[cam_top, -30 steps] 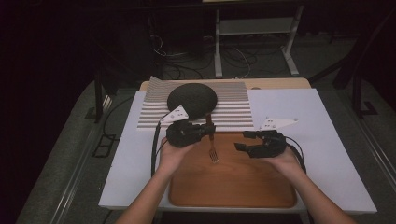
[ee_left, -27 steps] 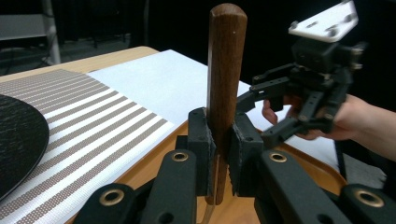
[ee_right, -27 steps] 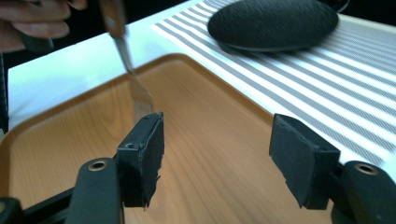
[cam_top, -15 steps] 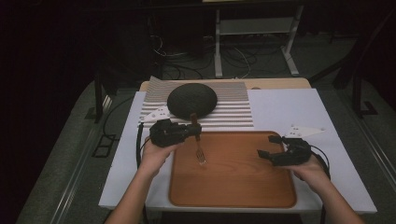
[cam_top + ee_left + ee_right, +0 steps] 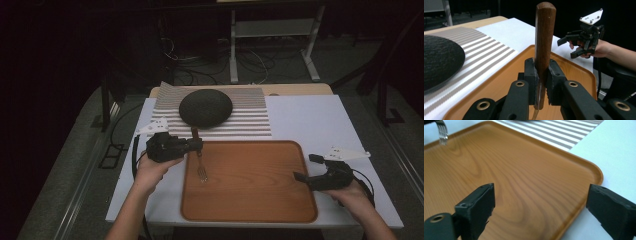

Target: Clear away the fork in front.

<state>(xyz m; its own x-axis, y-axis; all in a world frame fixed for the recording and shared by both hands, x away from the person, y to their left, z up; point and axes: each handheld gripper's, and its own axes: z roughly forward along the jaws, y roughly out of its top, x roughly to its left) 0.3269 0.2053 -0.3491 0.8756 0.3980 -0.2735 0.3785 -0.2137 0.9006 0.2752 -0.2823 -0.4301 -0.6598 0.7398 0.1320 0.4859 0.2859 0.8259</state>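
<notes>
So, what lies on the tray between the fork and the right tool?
Nothing: in the high view, the wooden tray is bare from the fork across to the right tool. The right gripper view shows the same empty wood grain.

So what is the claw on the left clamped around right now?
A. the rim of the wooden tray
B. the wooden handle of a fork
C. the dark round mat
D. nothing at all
B: in the left gripper view the left claw has its two black pads pressed on the brown wooden handle of the fork, whose metal tines hang over the tray in the high view.
</notes>
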